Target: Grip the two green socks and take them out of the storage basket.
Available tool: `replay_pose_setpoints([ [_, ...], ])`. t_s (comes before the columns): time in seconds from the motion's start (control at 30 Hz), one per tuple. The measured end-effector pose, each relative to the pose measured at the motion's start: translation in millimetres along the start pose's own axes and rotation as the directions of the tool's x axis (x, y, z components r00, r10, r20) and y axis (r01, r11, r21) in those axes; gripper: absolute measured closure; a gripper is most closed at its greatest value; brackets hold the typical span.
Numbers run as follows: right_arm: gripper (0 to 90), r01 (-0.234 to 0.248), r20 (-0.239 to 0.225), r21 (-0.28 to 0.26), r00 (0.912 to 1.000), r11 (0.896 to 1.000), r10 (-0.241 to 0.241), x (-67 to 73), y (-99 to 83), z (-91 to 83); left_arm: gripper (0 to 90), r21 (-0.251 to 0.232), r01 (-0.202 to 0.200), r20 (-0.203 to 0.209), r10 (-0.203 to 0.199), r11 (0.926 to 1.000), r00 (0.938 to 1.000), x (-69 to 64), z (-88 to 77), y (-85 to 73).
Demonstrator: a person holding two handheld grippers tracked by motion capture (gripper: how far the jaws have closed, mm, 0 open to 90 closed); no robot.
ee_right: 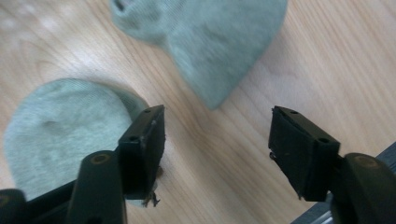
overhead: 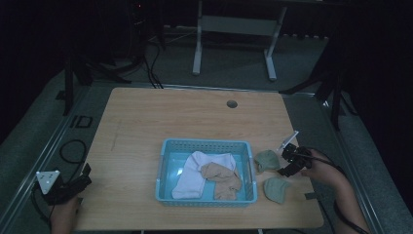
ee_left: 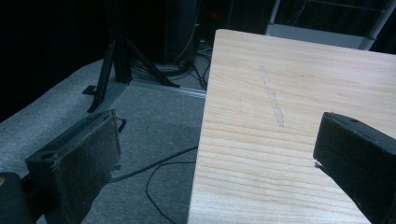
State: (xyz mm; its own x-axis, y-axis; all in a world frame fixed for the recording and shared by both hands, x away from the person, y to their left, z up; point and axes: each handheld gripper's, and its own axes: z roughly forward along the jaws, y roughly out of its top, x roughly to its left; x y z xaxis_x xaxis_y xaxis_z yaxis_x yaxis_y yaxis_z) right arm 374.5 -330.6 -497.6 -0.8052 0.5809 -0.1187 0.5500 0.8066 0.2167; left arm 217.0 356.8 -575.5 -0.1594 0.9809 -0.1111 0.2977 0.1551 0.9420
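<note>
A blue basket (overhead: 164,170) on the wooden table holds a white sock (overhead: 195,175) and tan socks (overhead: 223,179). Two grey-green socks lie on the table right of it, one nearer the back (overhead: 266,160) and one nearer the front (overhead: 276,189). My right gripper (overhead: 284,163) hovers just right of them, open. In the right gripper view its jaws (ee_right: 217,140) frame bare wood, with one sock (ee_right: 60,135) beside the left jaw and the other (ee_right: 215,42) ahead. My left gripper (overhead: 87,176) rests open at the table's front left corner, its jaws (ee_left: 215,154) straddling the table edge.
The table (overhead: 146,122) has a cable hole (overhead: 232,104) near the back. Tripod legs (ee_left: 112,70) and cables (ee_left: 159,172) lie on the carpet left of the table. A white desk frame (overhead: 234,29) stands behind it.
</note>
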Motion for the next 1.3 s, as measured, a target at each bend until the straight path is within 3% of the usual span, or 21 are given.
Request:
replay_pose_setpoints([
  [0.13, 30.5, -0.047, 0.005, -0.005, 0.9989, 0.999, 0.047, -1.4, -10.0, 3.0, 0.7, 0.000, -0.001, -0.001, 0.001, 1.0000, 1.0000, -0.1, 0.0, 0.0],
  [0.17, 27.1, -0.084, 0.016, -0.027, 0.9963, 0.996, 0.085, -1.4, -18.2, 4.2, 0.7, 0.001, -0.002, -0.002, 0.002, 1.0000, 1.0000, -0.2, 0.0, 0.0],
  [0.23, 24.1, -0.116, 0.011, -0.048, 0.9931, 0.992, 0.116, -2.1, -22.3, 4.3, 0.7, 0.001, -0.002, -0.001, 0.002, 1.0000, 1.0000, -0.1, 0.0, 0.0],
  [0.3, 19.5, -0.166, 0.024, -0.086, 0.9854, 0.982, 0.169, -2.8, -28.2, 4.0, 0.7, -0.001, -0.001, -0.001, 0.001, 1.0000, 1.0000, -0.1, -0.1, -0.1],
  [0.33, 19.5, -0.166, 0.024, -0.086, 0.9854, 0.982, 0.169, -2.8, -28.2, 4.0, 0.7, -0.001, -0.001, -0.001, 0.001, 1.0000, 1.0000, -0.1, -0.1, -0.1],
  [0.37, 13.7, -0.212, 0.038, -0.125, 0.9751, 0.969, 0.218, -3.5, -34.1, 3.8, 0.7, 0.001, -0.003, -0.001, 0.003, 1.0000, 1.0000, -0.2, -0.1, 0.0],
  [0.43, 11.1, -0.244, 0.058, -0.153, 0.9651, 0.958, 0.255, -1.7, -40.1, 5.2, 0.7, -0.001, -0.002, -0.002, 0.002, 1.0000, 1.0000, -0.3, -0.2, -0.1],
  [0.53, 10.7, -0.266, 0.096, -0.165, 0.9540, 0.950, 0.284, 3.2, -47.5, 9.3, 0.7, -0.001, 0.002, -0.001, -0.002, 1.0000, 1.0000, 0.1, -0.5, -0.2],
  [0.73, 10.7, -0.357, 0.138, -0.253, 0.9066, 0.899, 0.399, 4.4, -63.9, 14.3, 0.7, -0.002, 0.003, 0.001, -0.003, 1.0000, 1.0000, 0.1, -0.5, -0.2],
  [0.83, 10.7, -0.403, 0.138, -0.335, 0.8733, 0.852, 0.467, 7.2, -70.7, 18.4, 0.7, -0.005, 0.004, 0.001, -0.004, 1.0000, 1.0000, -0.1, -0.5, -0.3],
  [0.87, 10.7, -0.406, 0.143, -0.356, 0.8665, 0.842, 0.478, 8.2, -72.2, 19.2, 0.7, -0.003, 0.002, 0.001, -0.002, 1.0000, 1.0000, -0.1, -0.6, -0.3],
  [0.93, 10.7, -0.431, 0.143, -0.407, 0.8403, 0.805, 0.523, 10.1, -76.2, 21.0, 0.7, -0.002, 0.000, 0.002, 0.000, 1.0000, 1.0000, 0.0, -0.5, -0.3],
  [0.97, 10.7, -0.444, 0.151, -0.441, 0.8201, 0.780, 0.552, 11.7, -78.6, 22.3, 0.7, -0.003, 0.001, 0.002, -0.001, 1.0000, 1.0000, -0.1, -0.5, -0.3],
  [1.03, 10.7, -0.466, 0.152, -0.484, 0.7888, 0.741, 0.596, 13.8, -83.1, 25.7, 0.7, -0.005, 0.002, 0.002, -0.002, 1.0000, 1.0000, -0.1, -0.5, -0.3],
  [1.07, 10.7, -0.472, 0.149, -0.496, 0.7806, 0.729, 0.607, 14.6, -84.7, 27.5, 0.7, -0.005, 0.002, 0.003, -0.002, 1.0000, 1.0000, -0.1, -0.5, -0.3],
  [1.1, 10.7, -0.485, 0.143, -0.515, 0.7651, 0.707, 0.628, 16.3, -87.3, 30.4, 0.7, -0.003, 0.001, 0.003, -0.001, 1.0000, 1.0000, 0.0, -0.5, -0.3],
  [1.17, 10.7, -0.499, 0.124, -0.534, 0.7524, 0.683, 0.647, 18.1, -91.0, 34.0, 0.7, -0.003, 0.000, 0.003, 0.000, 1.0000, 1.0000, 0.0, -0.5, -0.3],
  [1.23, 10.7, -0.513, 0.123, -0.558, 0.7265, 0.653, 0.676, 19.6, -94.7, 35.9, 0.7, -0.006, 0.003, 0.003, -0.003, 1.0000, 1.0000, -0.1, -0.6, -0.4],
  [1.27, 10.7, -0.513, 0.123, -0.558, 0.7265, 0.653, 0.676, 19.6, -94.7, 35.9, 0.7, -0.006, 0.003, 0.003, -0.003, 1.0000, 1.0000, -0.1, -0.6, -0.4],
  [1.3, 10.7, -0.507, 0.138, -0.589, 0.7040, 0.629, 0.697, 21.7, -98.6, 34.6, 0.7, -0.006, 0.003, 0.004, -0.003, 1.0000, 1.0000, 0.0, -0.6, -0.4],
])
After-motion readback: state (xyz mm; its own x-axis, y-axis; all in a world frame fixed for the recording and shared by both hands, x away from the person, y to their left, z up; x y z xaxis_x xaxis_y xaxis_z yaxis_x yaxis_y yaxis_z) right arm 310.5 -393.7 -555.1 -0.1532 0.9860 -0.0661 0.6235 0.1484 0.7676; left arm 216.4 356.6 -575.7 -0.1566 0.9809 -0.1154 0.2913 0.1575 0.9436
